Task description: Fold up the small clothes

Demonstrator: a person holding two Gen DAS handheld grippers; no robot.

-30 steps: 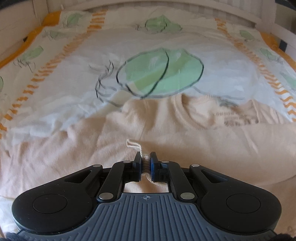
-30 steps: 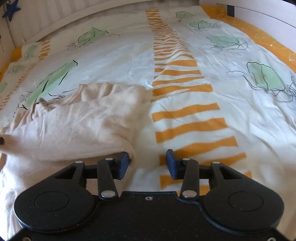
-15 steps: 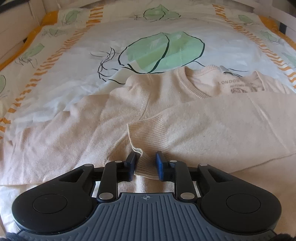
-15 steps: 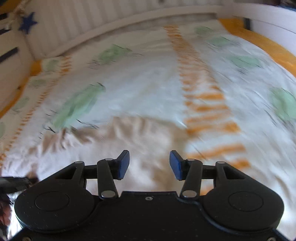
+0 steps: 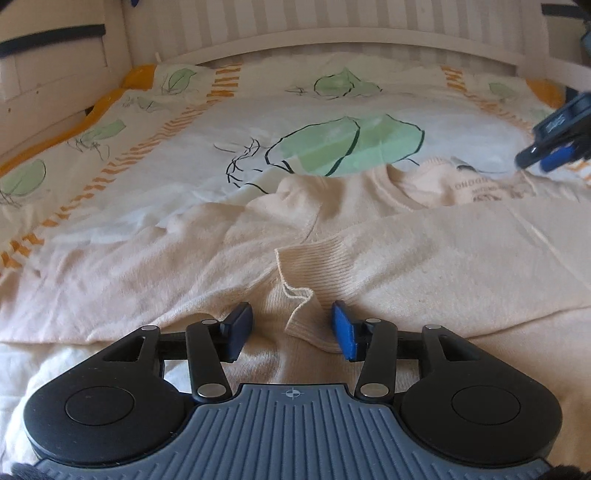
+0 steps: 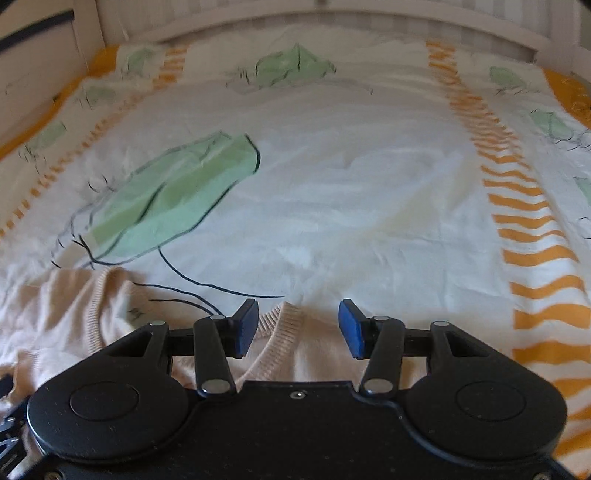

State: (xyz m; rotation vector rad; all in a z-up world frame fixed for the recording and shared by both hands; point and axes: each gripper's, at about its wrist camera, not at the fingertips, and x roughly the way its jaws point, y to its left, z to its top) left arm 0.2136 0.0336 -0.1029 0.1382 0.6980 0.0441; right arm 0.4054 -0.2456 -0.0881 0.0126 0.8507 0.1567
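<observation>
A small cream sweater (image 5: 424,266) lies on the bed, with one sleeve folded across its body. The sleeve's ribbed cuff (image 5: 306,295) rests between the fingers of my left gripper (image 5: 291,328). Its jaws are opening and the pads stand clear of the cuff. In the left wrist view my right gripper (image 5: 546,155) hovers at the far right, just beyond the printed neck label (image 5: 476,188). In the right wrist view that gripper (image 6: 299,326) is open over the sweater's ribbed edge (image 6: 280,321), holding nothing. The rest of the sweater (image 6: 62,314) lies to its lower left.
The bed sheet (image 5: 184,177) is white with green leaf prints and orange stripes (image 6: 532,218). A white slatted bed frame (image 5: 332,22) runs along the far side, with a rail on the left (image 5: 48,96).
My left gripper let go of the cuff and its jaws spread; the sleeve now lies across the body. My right gripper swung left from the sweater's side to its neckline.
</observation>
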